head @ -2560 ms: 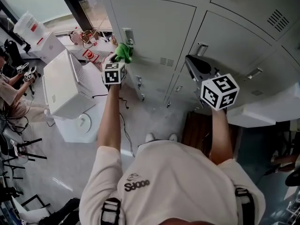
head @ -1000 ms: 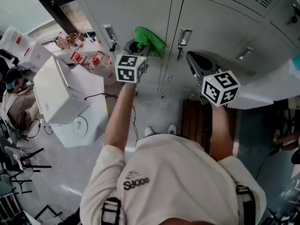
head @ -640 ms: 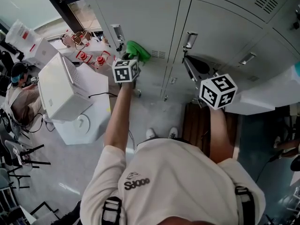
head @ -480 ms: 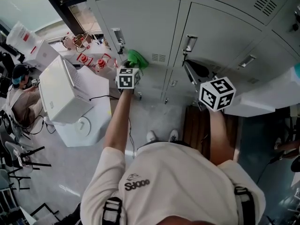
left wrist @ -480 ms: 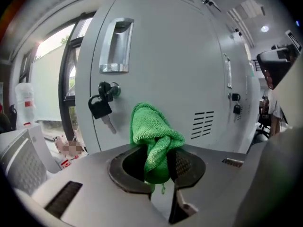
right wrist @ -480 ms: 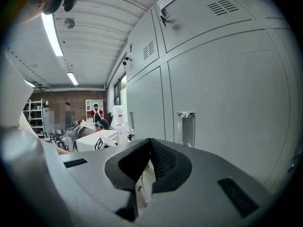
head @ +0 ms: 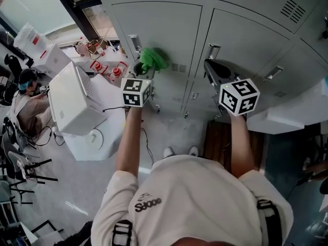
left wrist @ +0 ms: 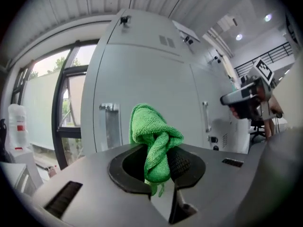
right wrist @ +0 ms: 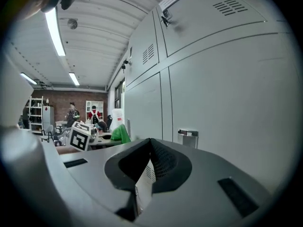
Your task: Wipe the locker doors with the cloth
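One readable print sits nearest: the back of the shirt (head: pixel 148 203) carries lettering resembling "Sdooo". Beyond it, the left gripper (left wrist: pixel 158 155) has its jaws clamped on the bunched green cloth (head: pixel 154 59), which protrudes past the tips. The cloth is just right of the latch (head: pixel 135 42) on the left locker door (head: pixel 164 24), at the door face; contact cannot be confirmed. The right gripper (right wrist: pixel 150 148), well to the right of the latch, has its jaws closed with nothing between them.

Judged step: wiping this door, mid-panel. The next move calls for pressing the cloth flat and sweeping it across unwiped panel, clear of the latch.

Farther off, left of the latch, a white container (head: pixel 32 35) bears a red label, too small to read.
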A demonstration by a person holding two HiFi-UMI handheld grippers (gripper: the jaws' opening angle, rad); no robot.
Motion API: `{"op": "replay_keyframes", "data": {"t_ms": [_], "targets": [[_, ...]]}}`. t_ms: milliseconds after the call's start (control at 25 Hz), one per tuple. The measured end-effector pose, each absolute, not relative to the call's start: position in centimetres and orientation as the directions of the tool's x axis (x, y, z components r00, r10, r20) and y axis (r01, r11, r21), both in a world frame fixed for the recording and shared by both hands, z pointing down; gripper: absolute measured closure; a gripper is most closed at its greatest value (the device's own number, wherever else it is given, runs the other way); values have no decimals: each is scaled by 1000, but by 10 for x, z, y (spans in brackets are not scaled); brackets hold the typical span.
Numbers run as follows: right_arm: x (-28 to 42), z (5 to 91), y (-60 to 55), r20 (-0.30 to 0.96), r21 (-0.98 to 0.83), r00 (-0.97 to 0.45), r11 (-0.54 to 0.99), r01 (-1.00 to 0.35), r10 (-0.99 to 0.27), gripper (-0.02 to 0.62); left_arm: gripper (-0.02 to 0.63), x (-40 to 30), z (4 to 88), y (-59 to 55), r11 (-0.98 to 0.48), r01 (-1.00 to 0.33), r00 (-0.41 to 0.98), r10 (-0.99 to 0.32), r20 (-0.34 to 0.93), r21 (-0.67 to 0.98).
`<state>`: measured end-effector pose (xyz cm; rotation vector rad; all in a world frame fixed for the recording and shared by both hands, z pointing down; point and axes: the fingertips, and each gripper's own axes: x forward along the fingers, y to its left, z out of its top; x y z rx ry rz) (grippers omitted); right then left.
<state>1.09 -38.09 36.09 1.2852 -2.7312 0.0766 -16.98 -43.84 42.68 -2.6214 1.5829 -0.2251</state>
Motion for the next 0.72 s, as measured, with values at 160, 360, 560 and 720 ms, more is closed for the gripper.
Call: {"op": "replay_keyframes", "data": {"t_ms": [160, 360, 560, 720], "targets": [[6, 340, -387, 104, 93, -631, 640, -763, -768, 588, 523, -167, 364, -422, -445, -865, 457, -890, 5, -230], [7, 313, -388, 54, 223, -611, 606, -764, -790, 588, 523, -165, 326, -398, -428, -866, 452, -892, -36, -259], [-5, 300, -380, 20, 321, -638, 610, -725, -770, 588, 523, -158, 304, -373, -418, -854, 458, -886, -69, -310], [-11, 303, -376, 18, 319, -656, 626, -711, -754, 588, 523, -152, 301, -361, -420, -842, 470, -880, -77, -339]]}}
